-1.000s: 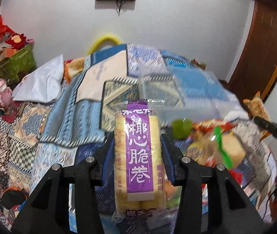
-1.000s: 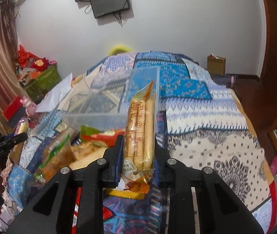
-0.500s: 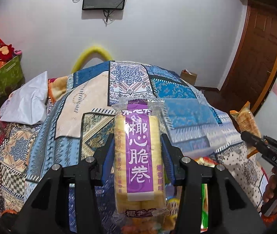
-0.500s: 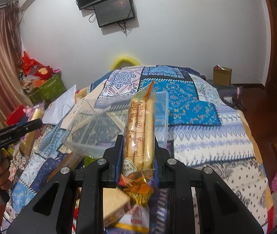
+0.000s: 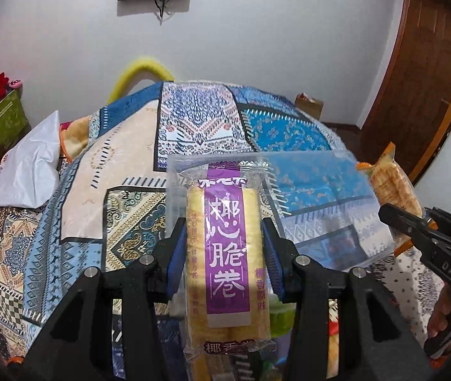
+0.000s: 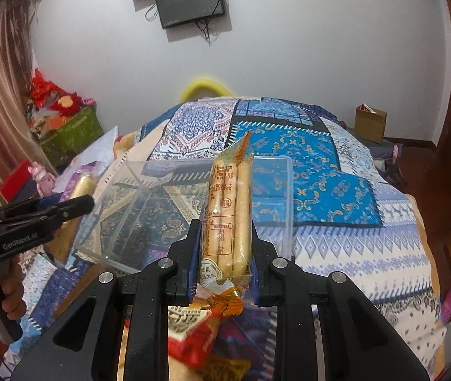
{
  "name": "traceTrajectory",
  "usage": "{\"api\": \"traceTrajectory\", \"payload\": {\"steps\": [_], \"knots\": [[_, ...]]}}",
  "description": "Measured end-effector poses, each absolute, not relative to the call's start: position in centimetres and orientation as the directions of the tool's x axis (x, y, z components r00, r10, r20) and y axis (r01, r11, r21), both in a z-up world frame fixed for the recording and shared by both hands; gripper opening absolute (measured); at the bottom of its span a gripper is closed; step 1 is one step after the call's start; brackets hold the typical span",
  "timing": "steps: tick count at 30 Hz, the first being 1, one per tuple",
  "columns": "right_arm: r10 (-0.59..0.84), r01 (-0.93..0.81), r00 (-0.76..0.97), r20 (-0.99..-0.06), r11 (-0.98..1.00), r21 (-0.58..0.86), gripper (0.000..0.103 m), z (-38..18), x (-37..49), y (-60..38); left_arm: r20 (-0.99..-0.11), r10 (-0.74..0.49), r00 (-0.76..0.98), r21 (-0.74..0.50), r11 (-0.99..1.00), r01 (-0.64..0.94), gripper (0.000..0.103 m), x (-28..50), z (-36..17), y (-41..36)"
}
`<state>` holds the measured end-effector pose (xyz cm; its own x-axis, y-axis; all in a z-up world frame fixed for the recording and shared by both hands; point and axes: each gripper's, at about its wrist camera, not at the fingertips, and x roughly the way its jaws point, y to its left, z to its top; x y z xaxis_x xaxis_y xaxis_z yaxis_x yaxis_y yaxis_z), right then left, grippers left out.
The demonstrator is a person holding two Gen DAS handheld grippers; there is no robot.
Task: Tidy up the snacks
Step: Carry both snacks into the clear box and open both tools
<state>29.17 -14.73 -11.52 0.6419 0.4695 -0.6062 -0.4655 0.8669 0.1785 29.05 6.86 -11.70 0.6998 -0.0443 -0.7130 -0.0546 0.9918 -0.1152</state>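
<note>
The left tool (image 5: pixel 224 263) is clamped on a purple-labelled pack of yellow rolls (image 5: pixel 227 263), held upright. The right tool (image 6: pixel 225 254) pinches a clear pack of 3 tan sticks (image 6: pixel 228 209). At 12 o'clock beyond both, a clear plastic bin (image 6: pixel 149 209) sits on the quilted bed (image 6: pixel 352 190).

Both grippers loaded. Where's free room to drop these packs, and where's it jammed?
Free: inside the clear bin, nothing in it; and the quilt to its right, out to the bed's edge. Crowded: the snack pile under the right gripper, and near the white bag at left.
</note>
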Motion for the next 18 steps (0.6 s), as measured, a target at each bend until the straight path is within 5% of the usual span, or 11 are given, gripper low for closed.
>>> {"api": "traceTrajectory", "payload": {"steps": [18], "knots": [[0.416,-0.502,0.541,-0.731,0.857,0.116,0.023,-15.0,32.3,-10.9,-0.807,-0.025,0.59,-0.091,0.993,-0.082,0.045,35.2,-16.1,6.3]]}}
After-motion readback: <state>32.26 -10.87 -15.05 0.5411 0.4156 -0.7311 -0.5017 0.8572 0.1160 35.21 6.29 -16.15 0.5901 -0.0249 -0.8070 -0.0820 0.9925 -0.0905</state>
